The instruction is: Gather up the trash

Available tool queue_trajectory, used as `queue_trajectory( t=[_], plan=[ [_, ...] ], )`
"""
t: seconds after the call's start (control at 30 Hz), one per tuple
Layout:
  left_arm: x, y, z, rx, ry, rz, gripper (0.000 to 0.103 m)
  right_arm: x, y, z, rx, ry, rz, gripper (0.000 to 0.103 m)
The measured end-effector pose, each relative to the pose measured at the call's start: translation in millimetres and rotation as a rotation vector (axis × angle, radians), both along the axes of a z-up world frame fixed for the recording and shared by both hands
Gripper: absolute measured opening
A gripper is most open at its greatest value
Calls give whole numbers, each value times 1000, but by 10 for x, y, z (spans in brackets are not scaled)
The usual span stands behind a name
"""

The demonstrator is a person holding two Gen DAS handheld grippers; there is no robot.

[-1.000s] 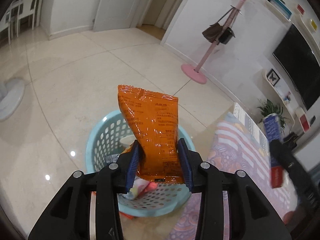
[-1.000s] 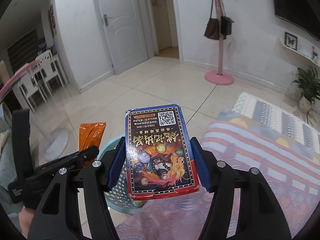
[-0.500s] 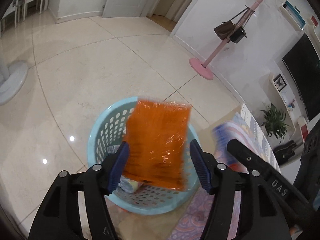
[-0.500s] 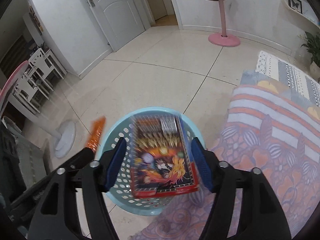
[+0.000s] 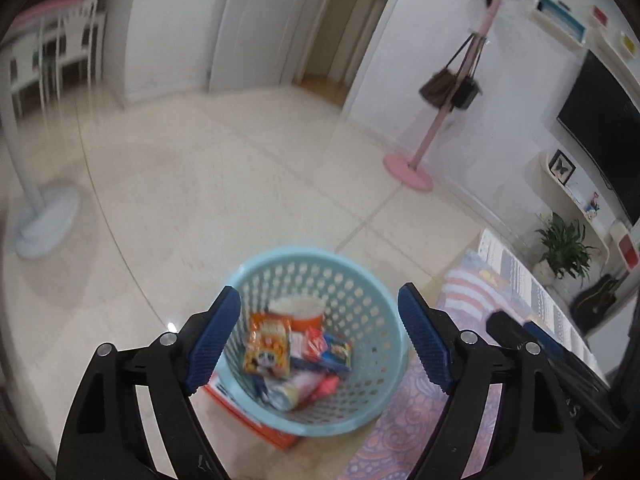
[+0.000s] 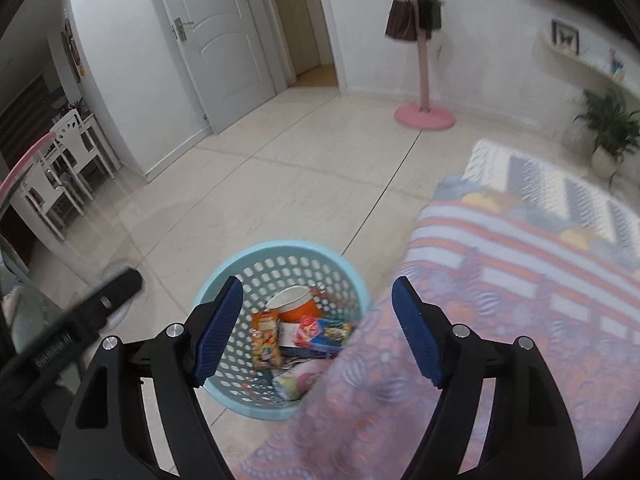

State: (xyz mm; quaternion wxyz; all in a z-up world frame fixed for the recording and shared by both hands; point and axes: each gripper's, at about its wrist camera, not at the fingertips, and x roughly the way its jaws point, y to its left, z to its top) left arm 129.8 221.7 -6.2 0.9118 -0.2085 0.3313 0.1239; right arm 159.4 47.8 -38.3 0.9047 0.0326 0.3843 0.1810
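A light blue perforated basket (image 5: 360, 280) stands on the tiled floor, also in the right wrist view (image 6: 256, 258). Inside lie several wrappers, among them an orange snack bag (image 5: 267, 346), a blue and red box (image 6: 325, 334) and an orange and white cup (image 6: 294, 304). My left gripper (image 5: 320, 340) is open and empty above the basket. My right gripper (image 6: 318, 328) is open and empty above the basket too. Each gripper's arm shows at the edge of the other's view.
A patterned purple and striped rug (image 6: 500, 300) covers the basket's right edge in the right wrist view. An orange flat box (image 5: 256, 420) lies under the basket. A pink coat stand (image 5: 412, 168) and a fan base (image 5: 44, 220) stand on the floor. A plant (image 6: 608, 136) is at the right.
Both grippers opened wide. The orange bag and the blue and red box dropped from the fingers into the basket.
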Motion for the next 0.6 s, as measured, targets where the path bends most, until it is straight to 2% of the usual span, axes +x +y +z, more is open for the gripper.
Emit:
queue_trajectory(
  t=[0.1,0.2,0.3,0.37,0.6],
  plan=[
    [-174,-105,256,20,-76,-13,79,-285,-145,231,-25,-56,-34,75],
    [-323,-261,487,59,-130,-44,79,-555,-264,468,-67,-120,-62,82],
    [-536,-443,749,79,-179,-84,80,-829,-407,701,-91,-178,-85,83],
    [-664,-542,864,89,-205,-104,82,-961,-493,800,-81,-191,-104,83],
    [-1149,-783,1267,216,-273,-109,85,-1426,-827,995,-18,-215,-175,86]
  ],
)
